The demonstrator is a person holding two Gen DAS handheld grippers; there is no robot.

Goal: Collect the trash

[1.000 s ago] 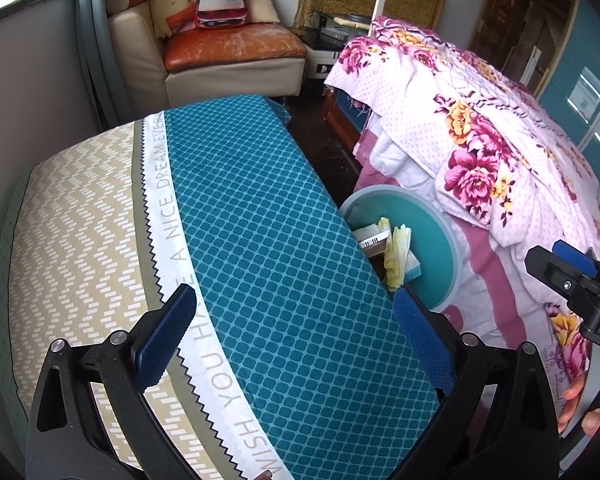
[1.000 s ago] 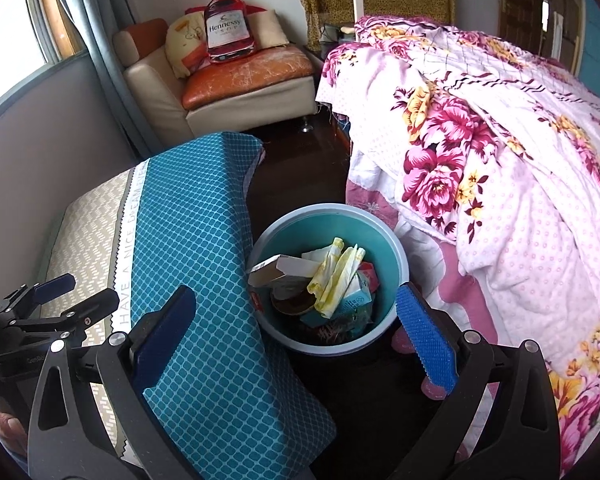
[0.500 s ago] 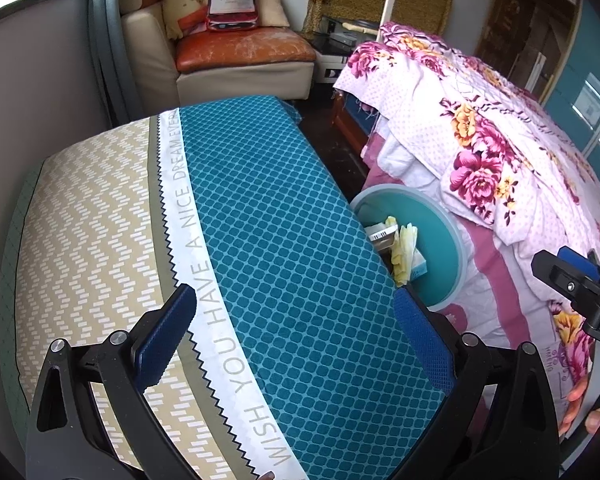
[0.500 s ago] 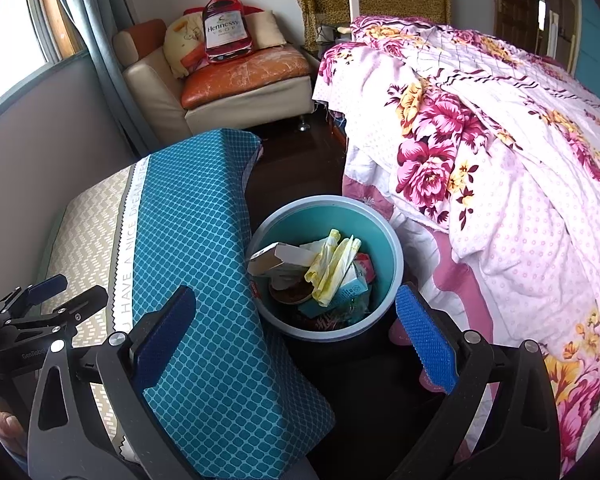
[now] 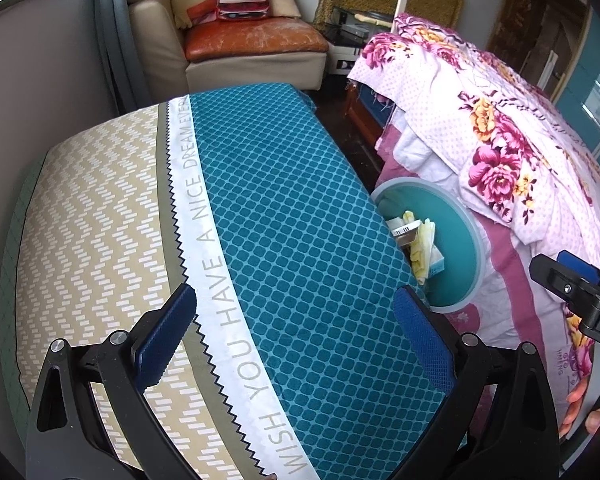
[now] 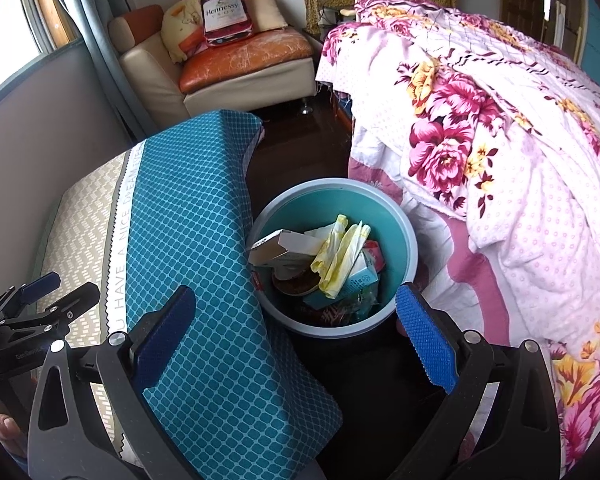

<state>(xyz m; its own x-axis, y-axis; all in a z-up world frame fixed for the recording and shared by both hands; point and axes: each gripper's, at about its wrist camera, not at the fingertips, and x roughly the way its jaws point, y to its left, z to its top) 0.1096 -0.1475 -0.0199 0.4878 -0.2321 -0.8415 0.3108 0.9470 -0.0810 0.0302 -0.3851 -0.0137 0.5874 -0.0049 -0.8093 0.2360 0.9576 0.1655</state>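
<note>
One round teal plastic bin with a pale grey rim (image 6: 411,240) stands on the dark floor, and everything else is placed from it. Inside it lies a heap of trash: one white cardboard box with an open flap (image 6: 278,250), one crumpled yellow-stained white wrapper (image 6: 340,256), one small light-blue carton (image 6: 356,280) and one brown round lid or cup (image 6: 296,282); the scraps beneath are too tangled to count.

Touching the bin's left side hangs one smooth cloth cover, teal with a lattice print and a beige zigzag half (image 5: 284,208), divided by a white lettered band. To the bin's right, one soft pink quilt with magenta and yellow flowers (image 6: 480,128) drapes down beside it. Beyond the bin sits one cream leather armchair with an orange cushion (image 6: 236,60).

The right gripper (image 6: 296,336) hovers just above the bin's near rim, its two blue textured pads wide apart and empty. The left gripper (image 5: 296,340) hangs over the cover left of the bin, jaws likewise spread, holding nothing.
</note>
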